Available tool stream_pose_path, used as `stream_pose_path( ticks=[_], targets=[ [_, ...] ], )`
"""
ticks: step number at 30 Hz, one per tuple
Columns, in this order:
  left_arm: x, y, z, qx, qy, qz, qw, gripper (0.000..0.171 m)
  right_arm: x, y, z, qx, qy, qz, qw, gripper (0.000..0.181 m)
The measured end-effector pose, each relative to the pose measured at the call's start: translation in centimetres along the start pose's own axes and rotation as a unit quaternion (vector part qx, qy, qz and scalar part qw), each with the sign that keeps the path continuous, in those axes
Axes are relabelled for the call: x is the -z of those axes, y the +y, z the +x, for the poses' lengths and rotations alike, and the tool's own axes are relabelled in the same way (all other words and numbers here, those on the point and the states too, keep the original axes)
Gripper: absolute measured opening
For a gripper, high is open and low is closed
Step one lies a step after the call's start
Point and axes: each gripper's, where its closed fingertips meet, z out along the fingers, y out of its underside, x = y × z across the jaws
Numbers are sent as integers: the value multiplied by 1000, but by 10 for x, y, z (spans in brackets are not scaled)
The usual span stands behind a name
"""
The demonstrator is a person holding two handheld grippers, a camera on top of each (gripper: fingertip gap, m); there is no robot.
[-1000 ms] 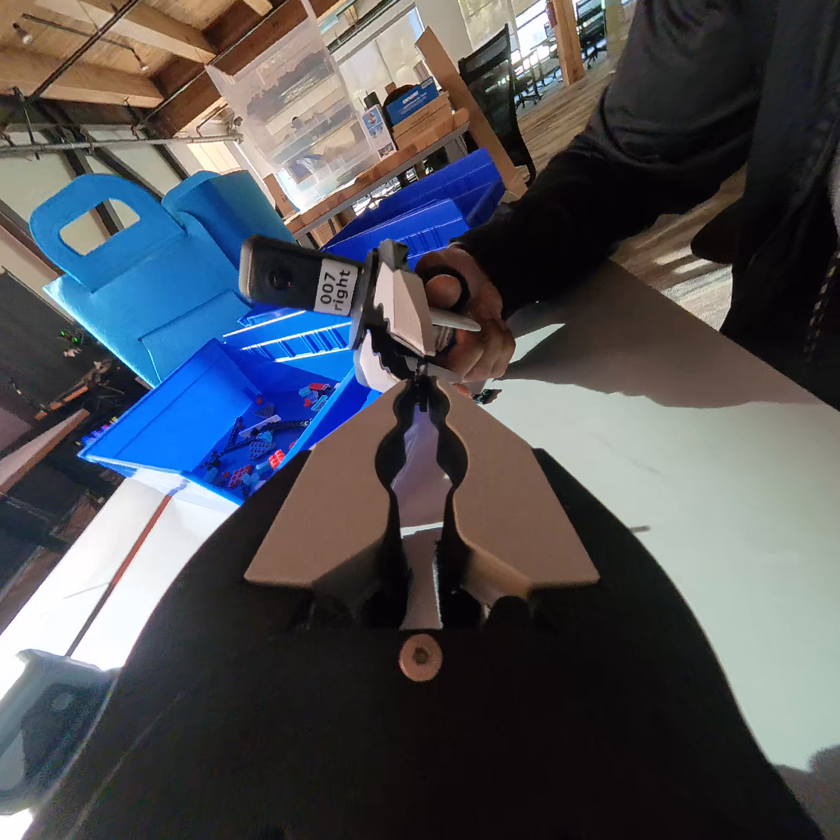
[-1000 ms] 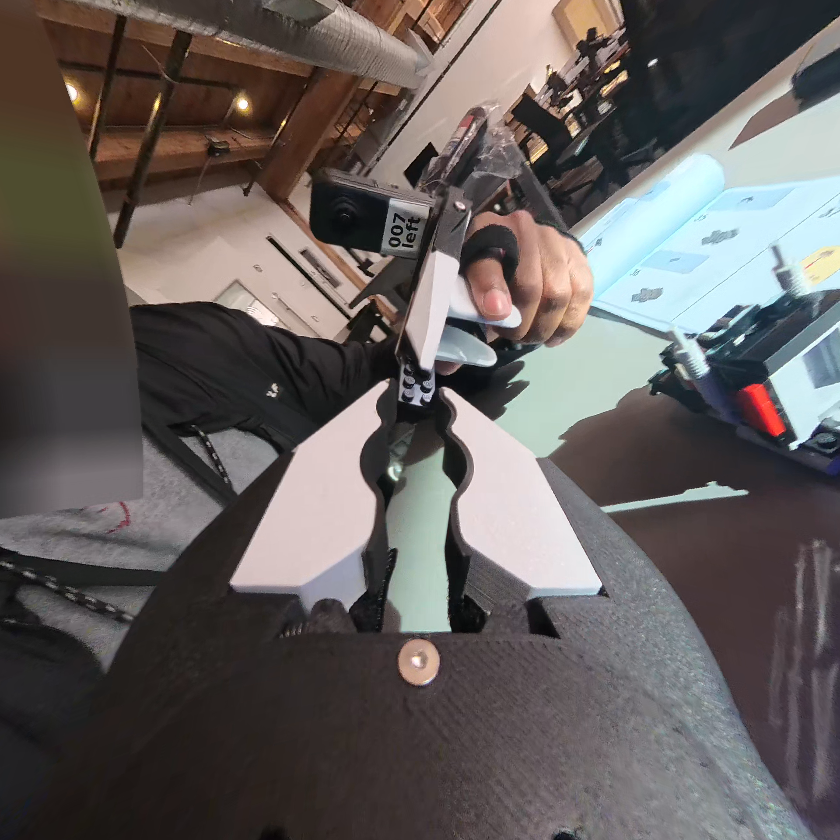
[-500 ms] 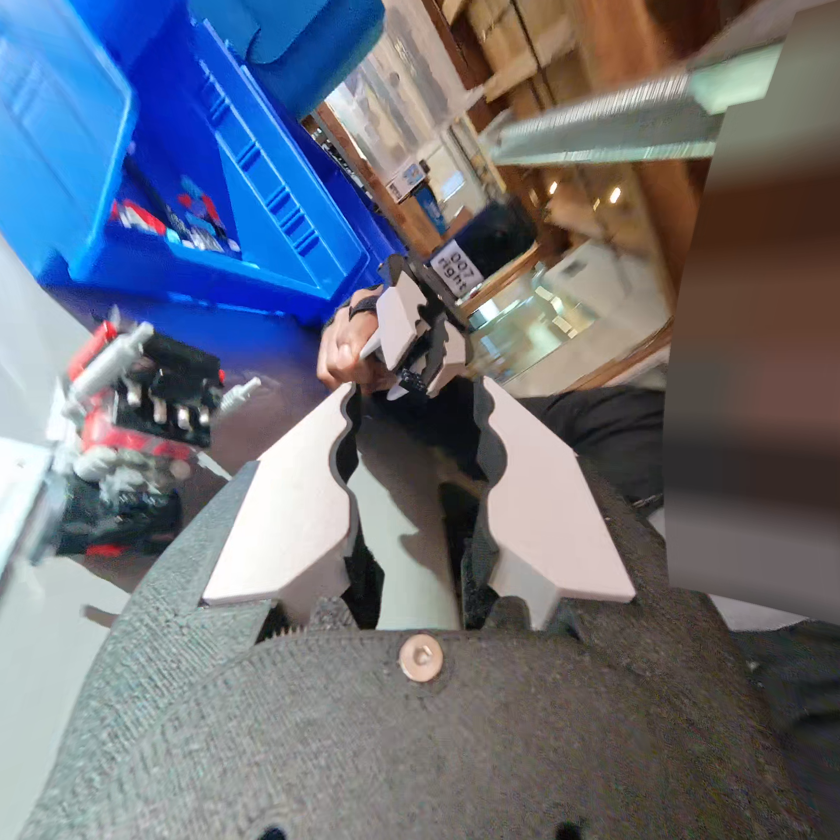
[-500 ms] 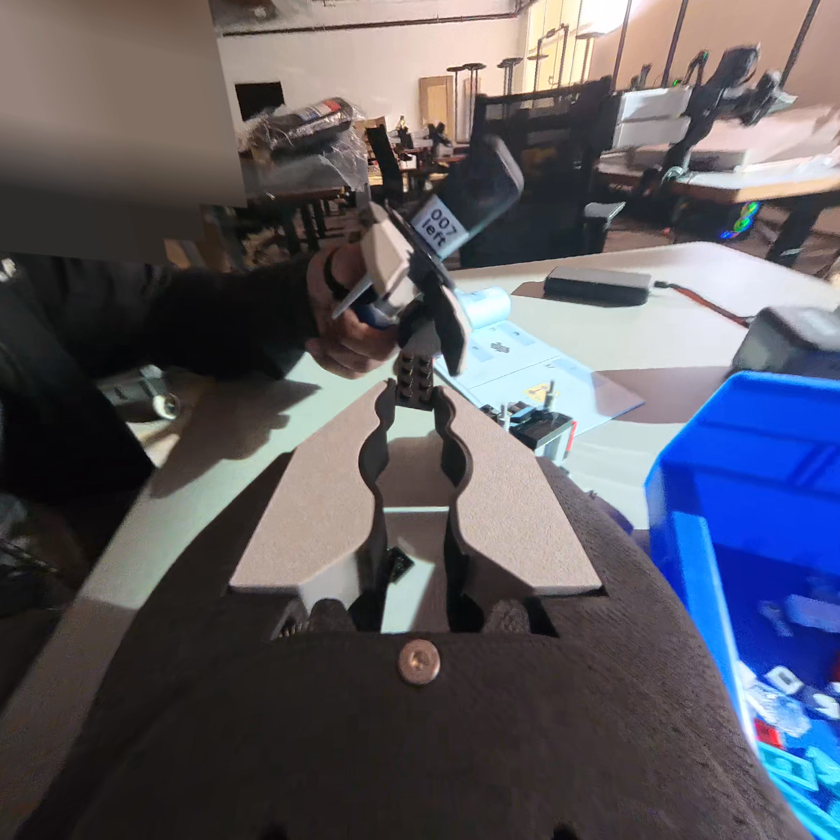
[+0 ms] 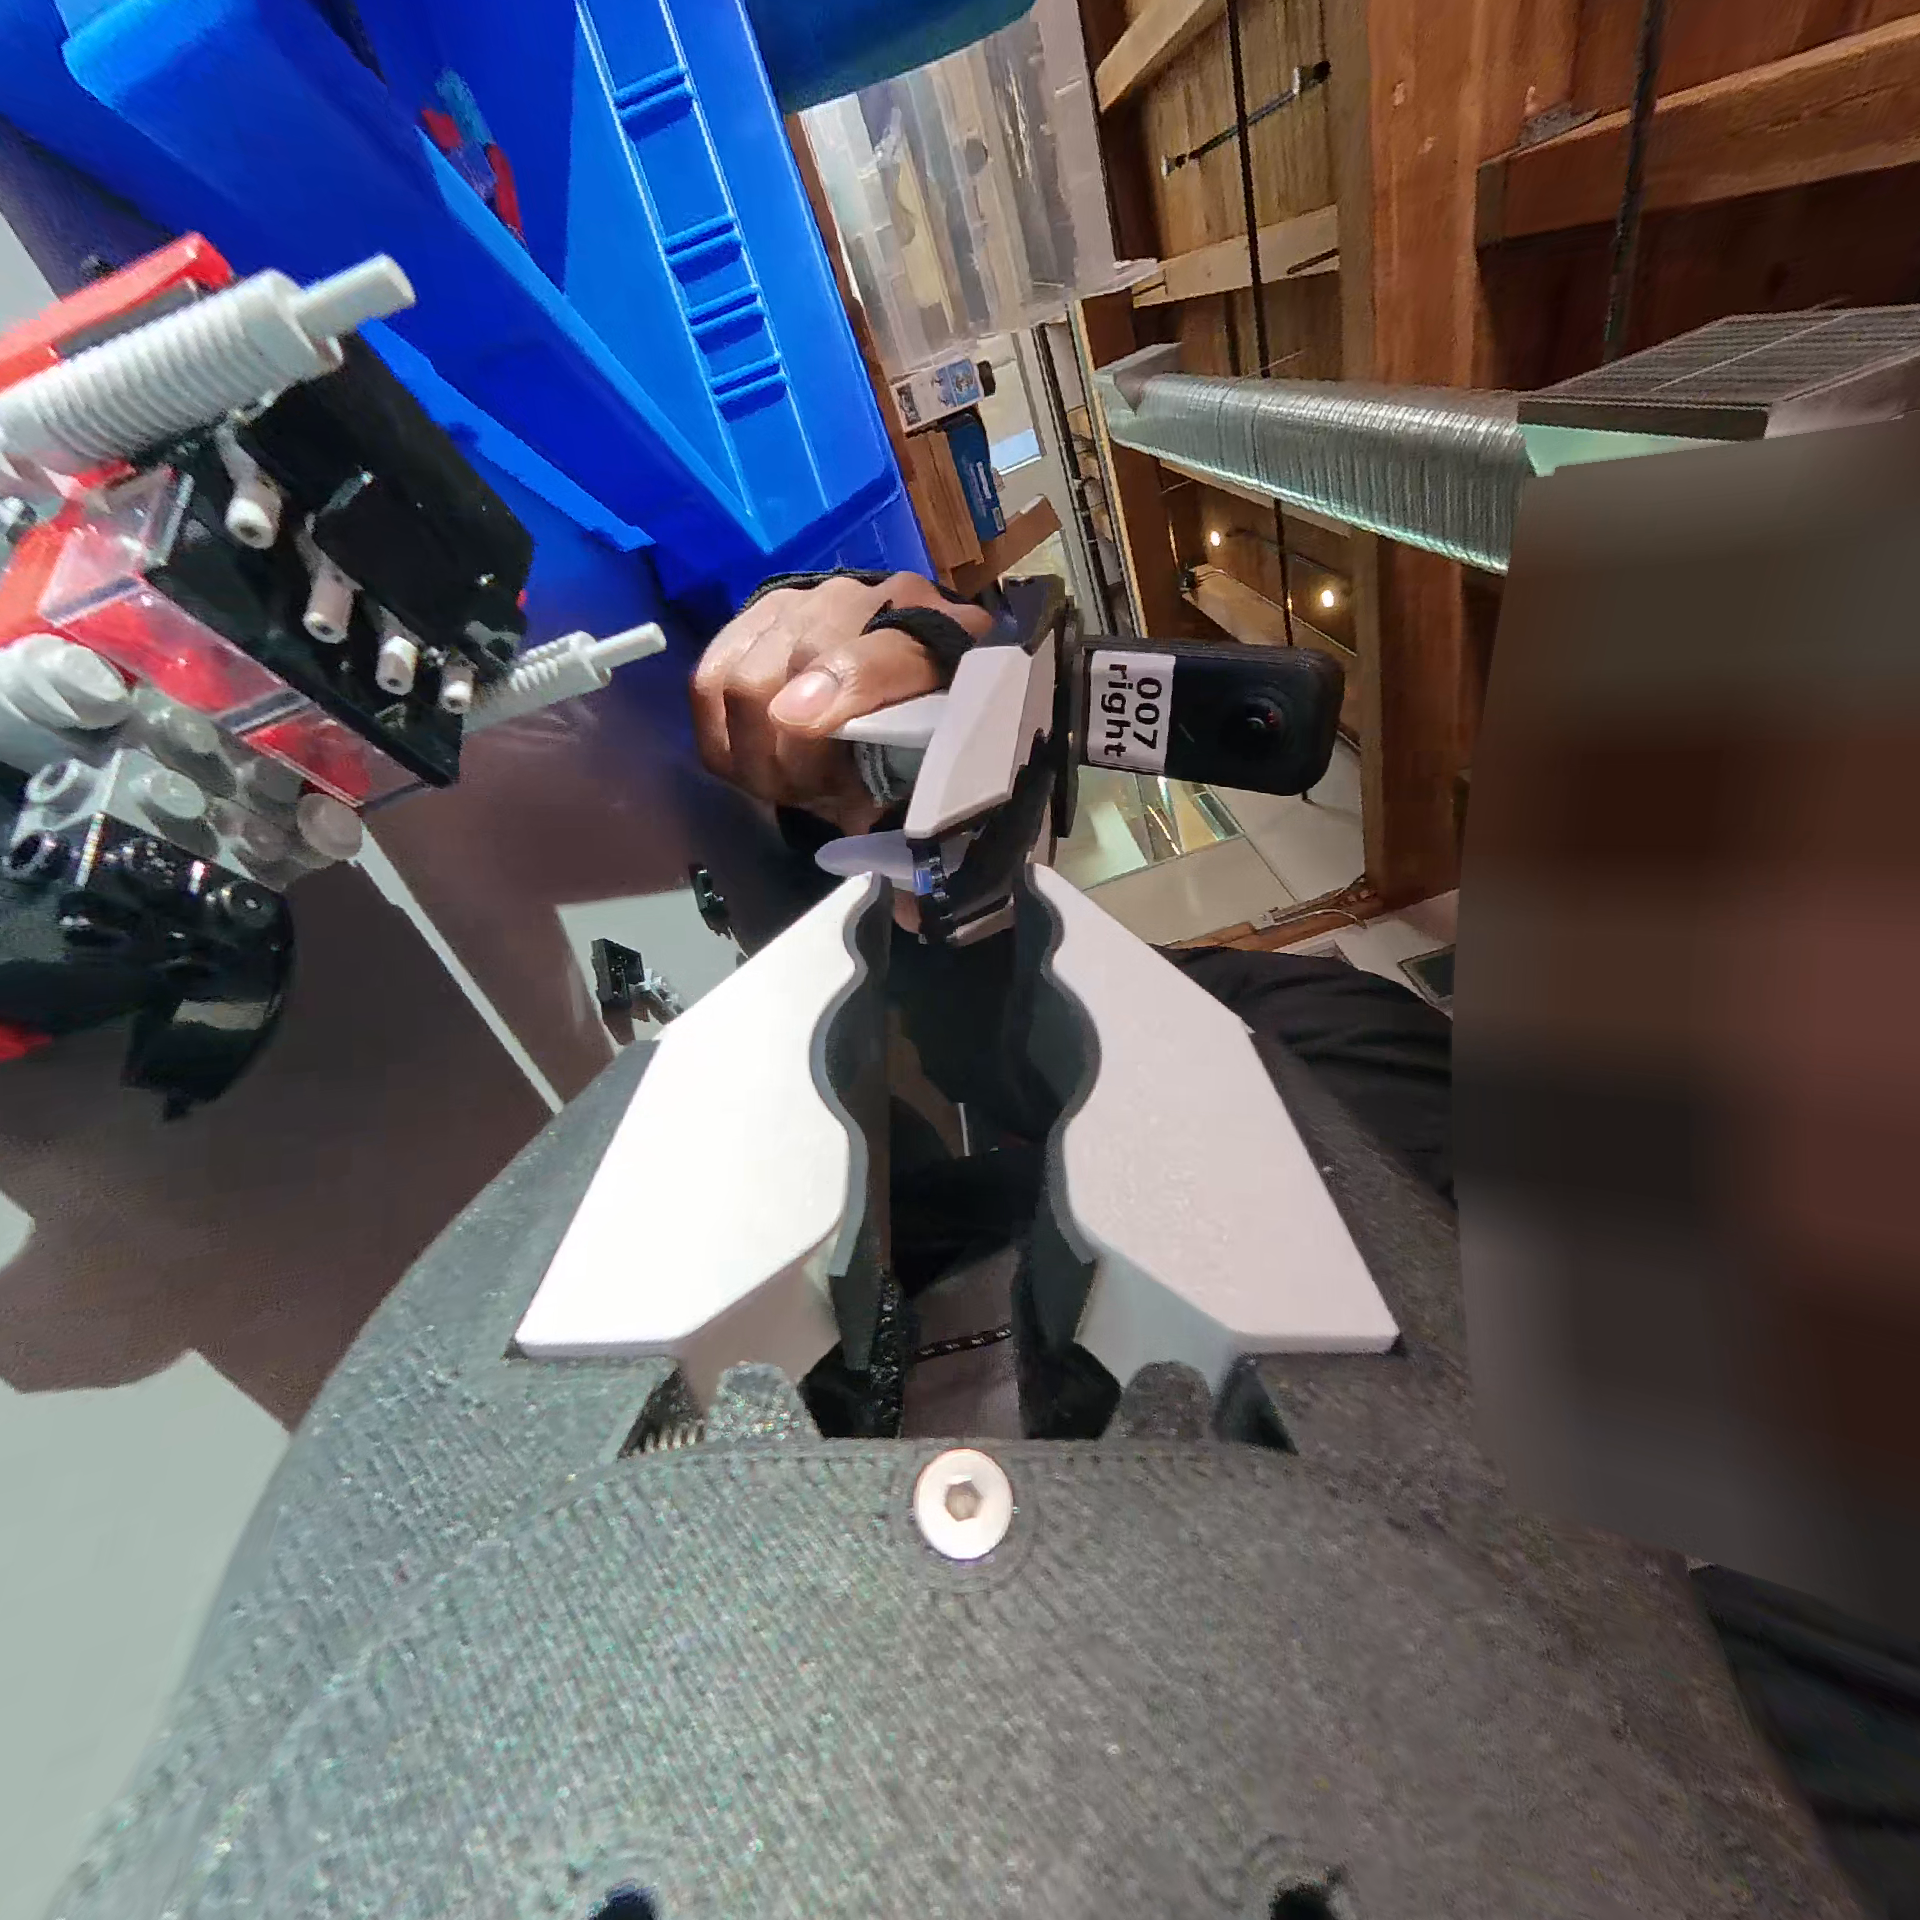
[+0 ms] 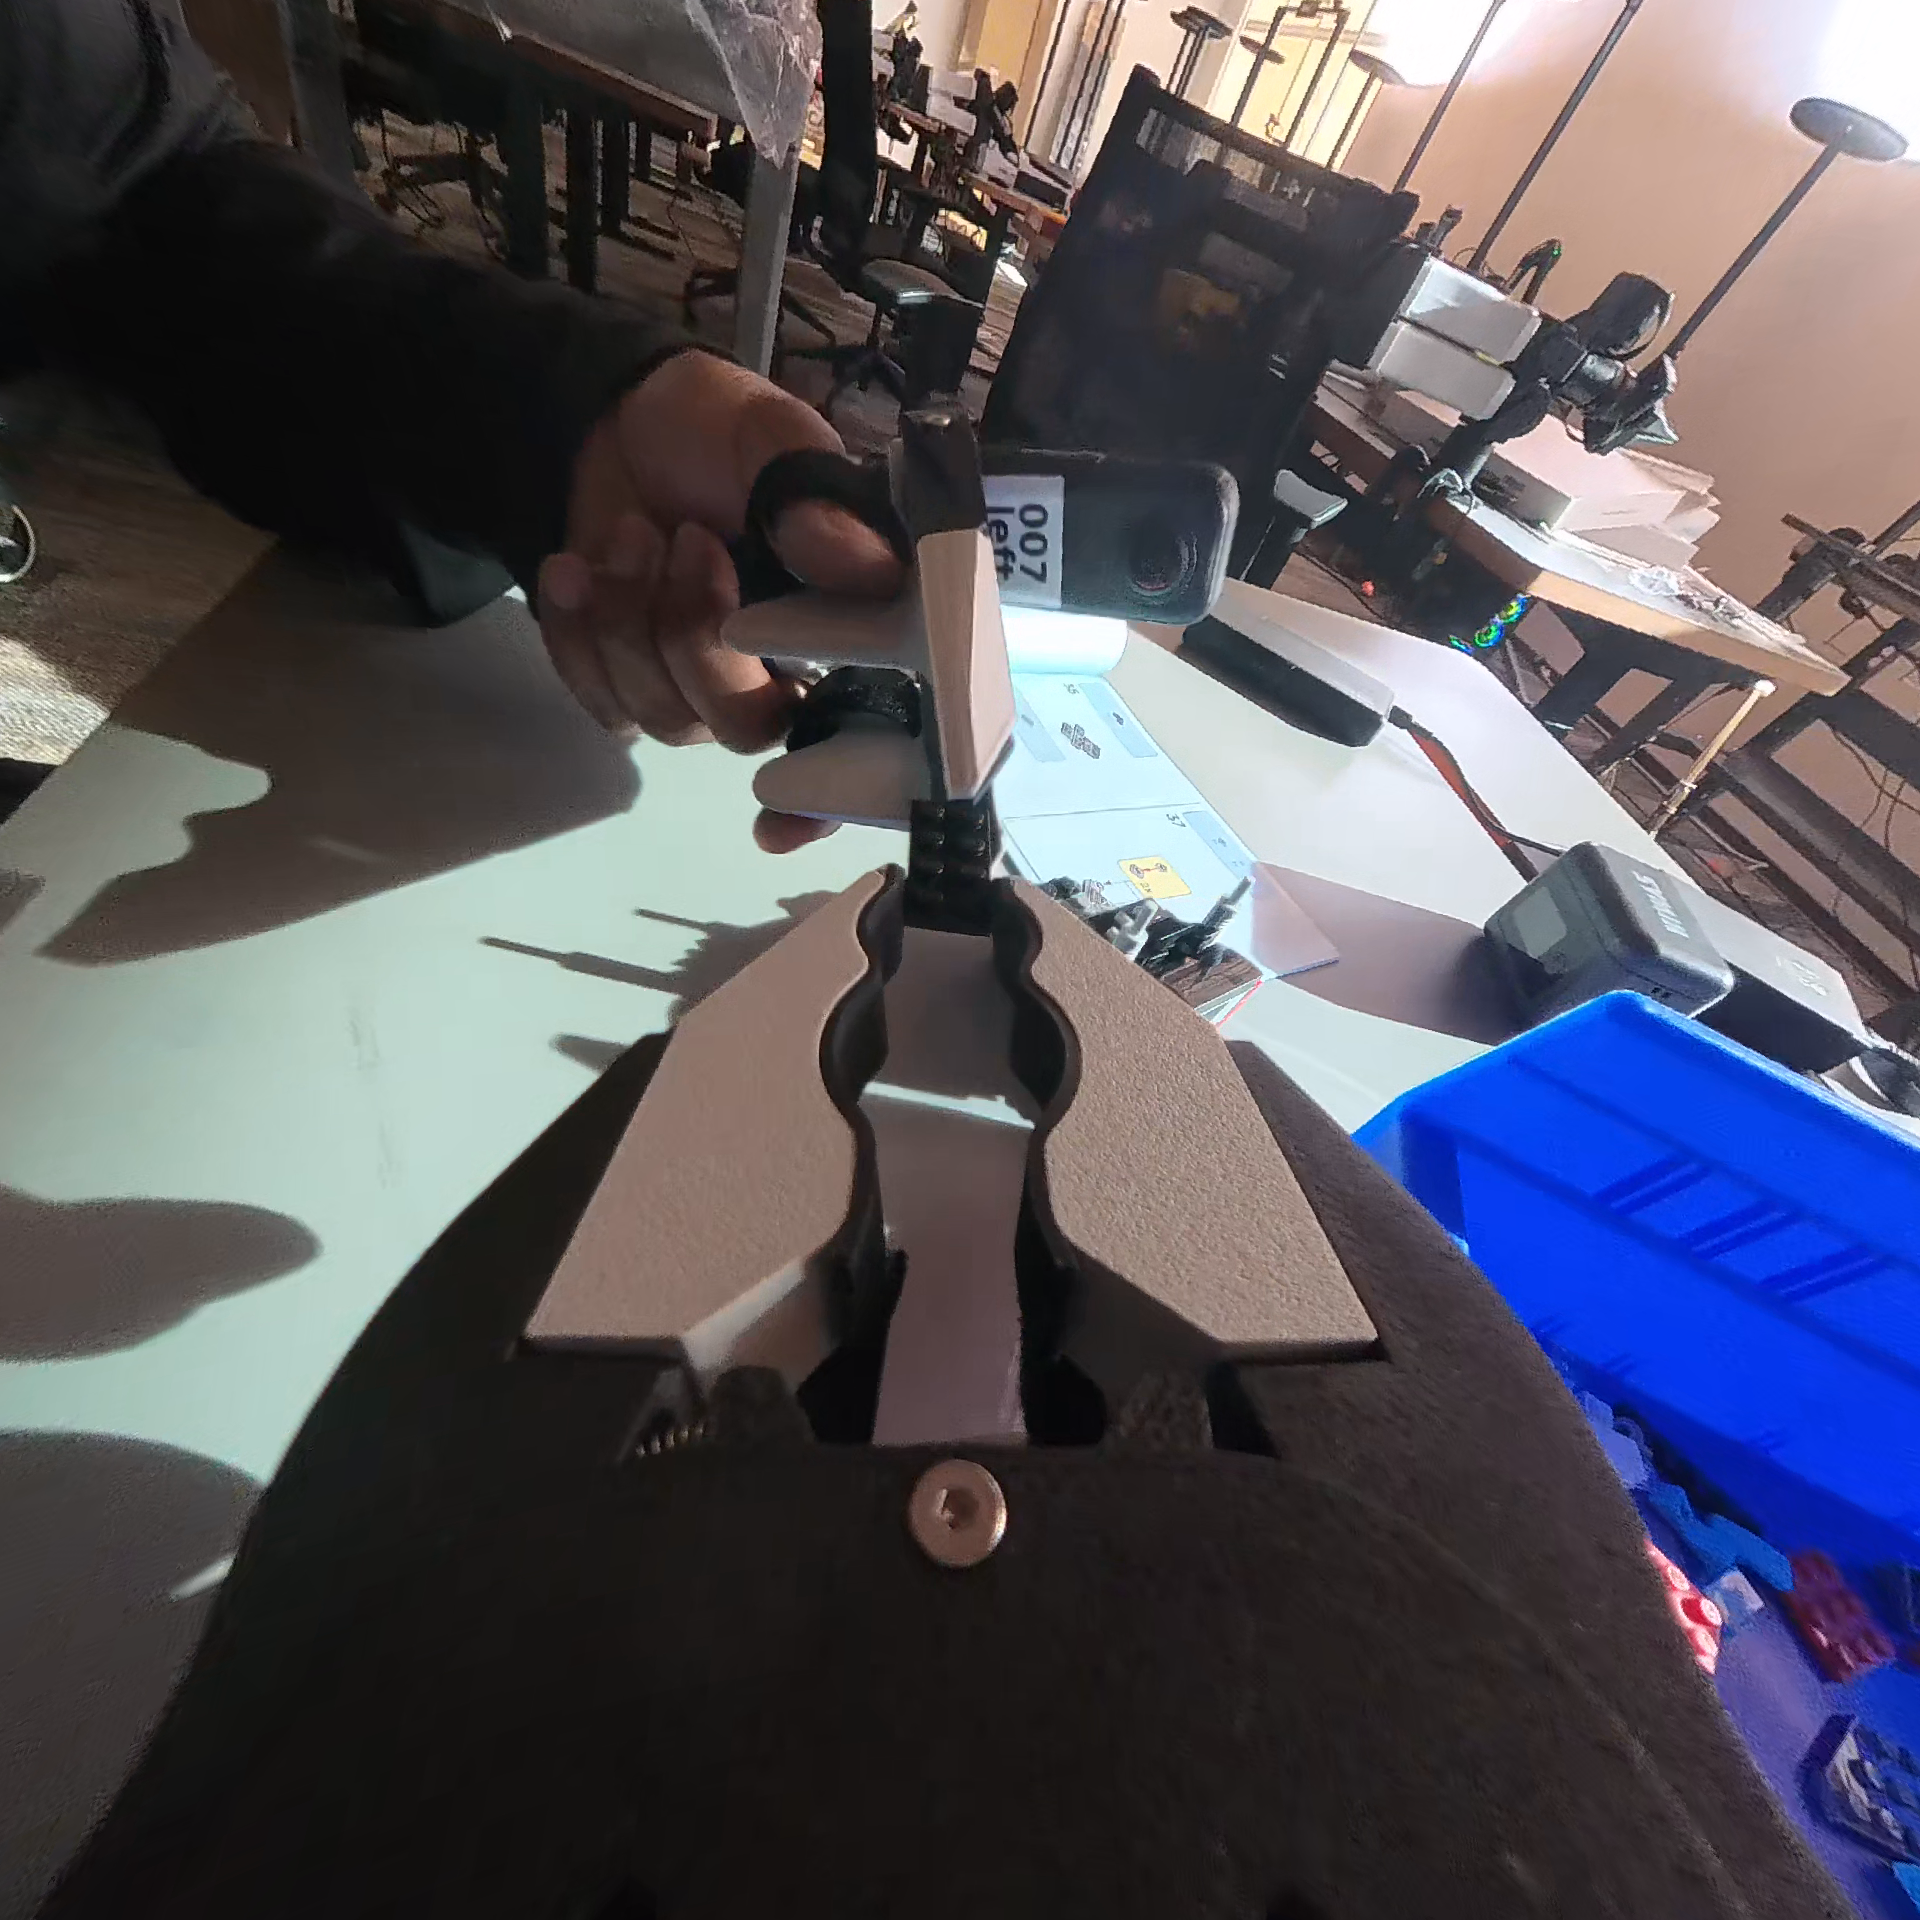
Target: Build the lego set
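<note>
A black studded lego piece (image 6: 948,873) stands upright in mid-air above the table. The partly built red, black and grey lego model (image 5: 208,644) sits beside the blue bin.

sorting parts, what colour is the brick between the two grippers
Black brick, studded; clearest in the right wrist view.

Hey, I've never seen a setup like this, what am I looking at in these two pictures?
A person holds a two-finger gripper in each hand; each carries a camera looking along its fingers. One picture comes from the left gripper, the other from the right gripper, facing each other above a white table. The right gripper pinches a black studded Lego piece; the left seems to clamp its other end. On the table: a half-built red-and-black model, an instruction booklet, a blue bin of loose bricks.
</note>
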Motion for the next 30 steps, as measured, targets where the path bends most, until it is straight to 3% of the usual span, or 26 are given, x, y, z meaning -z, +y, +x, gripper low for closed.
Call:
stream_pose_path(
  ticks=[6, 9, 12, 17, 22, 30],
  targets=[
    [-3, 4, -8, 5, -2, 1, 1000, 6, -2, 4, -2, 11, 1, -8, 1000, 18],
    [-4, 3, -12, -1, -11, 8, 1000, 5, -1, 7, -3, 11, -8, -20, 1000, 21],
    [-4, 3, -19, 4, -25, 20, 999, 5, 8, 20, -9, -1, -56, -61, 997, 31],
    [1, 0, -33, 24, -55, 56, 997, 5, 27, 43, -34, -55, -150, -137, 978, 29],
    [3, -2, -36, 36, -64, 71, 995, 5, 25, 65, -51, -33, -162, -220, 962, 29],
    [1, 2, -36, 60, -55, 81, 993, 5, 27, 82, -54, -53, -163, -266, 948, 27]
  ],
)
